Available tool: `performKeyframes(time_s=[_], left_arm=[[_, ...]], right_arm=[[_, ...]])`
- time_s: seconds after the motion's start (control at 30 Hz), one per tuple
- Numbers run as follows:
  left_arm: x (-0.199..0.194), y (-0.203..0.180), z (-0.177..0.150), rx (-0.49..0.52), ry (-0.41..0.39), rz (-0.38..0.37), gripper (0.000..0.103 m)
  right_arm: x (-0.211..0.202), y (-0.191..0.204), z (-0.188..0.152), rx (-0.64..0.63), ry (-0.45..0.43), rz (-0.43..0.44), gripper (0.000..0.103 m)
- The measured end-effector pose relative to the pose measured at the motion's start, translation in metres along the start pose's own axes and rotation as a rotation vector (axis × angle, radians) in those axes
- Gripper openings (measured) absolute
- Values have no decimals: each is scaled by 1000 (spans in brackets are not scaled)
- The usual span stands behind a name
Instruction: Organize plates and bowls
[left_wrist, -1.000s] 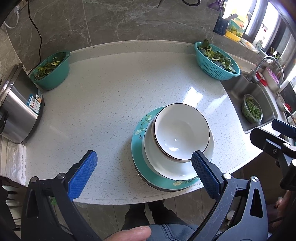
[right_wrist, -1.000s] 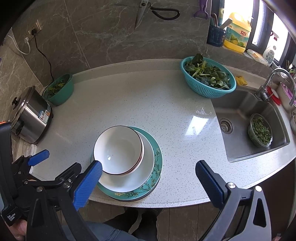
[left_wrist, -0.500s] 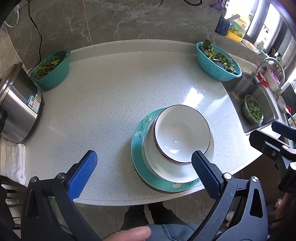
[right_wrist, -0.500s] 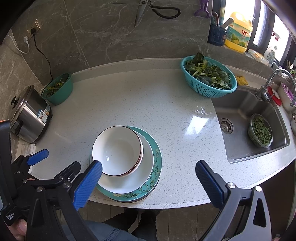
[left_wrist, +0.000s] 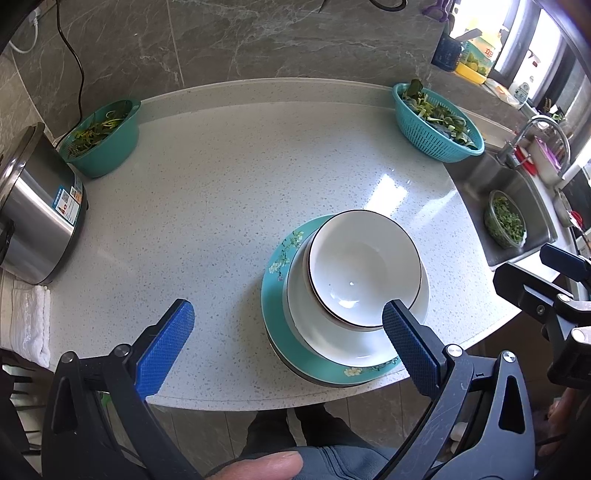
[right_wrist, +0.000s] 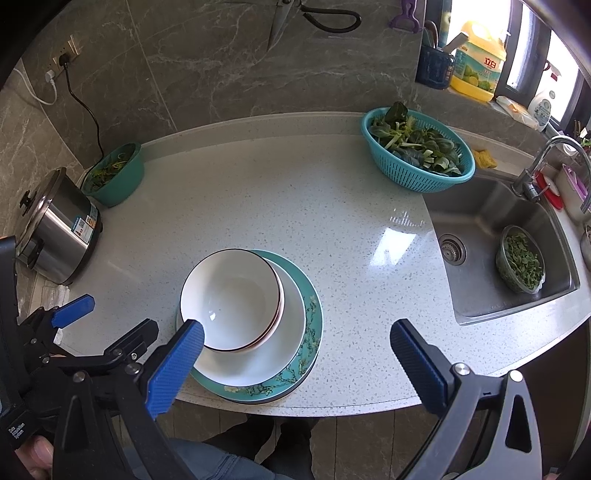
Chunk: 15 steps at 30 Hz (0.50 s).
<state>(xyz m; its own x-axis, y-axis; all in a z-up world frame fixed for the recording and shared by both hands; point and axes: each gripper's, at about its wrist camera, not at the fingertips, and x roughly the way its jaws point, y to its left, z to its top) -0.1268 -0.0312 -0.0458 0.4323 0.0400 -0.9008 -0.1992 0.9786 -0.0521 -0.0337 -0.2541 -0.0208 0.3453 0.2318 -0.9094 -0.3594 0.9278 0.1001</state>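
With both my left gripper (left_wrist: 284, 332) and right gripper (right_wrist: 295, 350) spread wide and empty, I'd pinch the white dark-rimmed ceramic bowl (right_wrist: 231, 299) at its rim and lift straight off the teal floral plate (right_wrist: 312, 314).

A white bowl (left_wrist: 364, 267) sits stacked on a white plate (left_wrist: 332, 332) and teal floral plate (left_wrist: 275, 295) near the counter (left_wrist: 258, 177) edge, between the wide-open left gripper (left_wrist: 288, 328) fingers.

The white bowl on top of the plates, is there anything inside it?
Empty. The white bowl shows only its clean, shiny inside with a small glint of light, in both wrist views. It sits upright on the white plate.
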Motion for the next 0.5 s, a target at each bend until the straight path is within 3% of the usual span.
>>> performKeyframes(time_s=[0.5], left_arm=[[1,-1,0,-7,-1,4,103]], right_arm=[[19,-10,-1,-2,44,-26,103]])
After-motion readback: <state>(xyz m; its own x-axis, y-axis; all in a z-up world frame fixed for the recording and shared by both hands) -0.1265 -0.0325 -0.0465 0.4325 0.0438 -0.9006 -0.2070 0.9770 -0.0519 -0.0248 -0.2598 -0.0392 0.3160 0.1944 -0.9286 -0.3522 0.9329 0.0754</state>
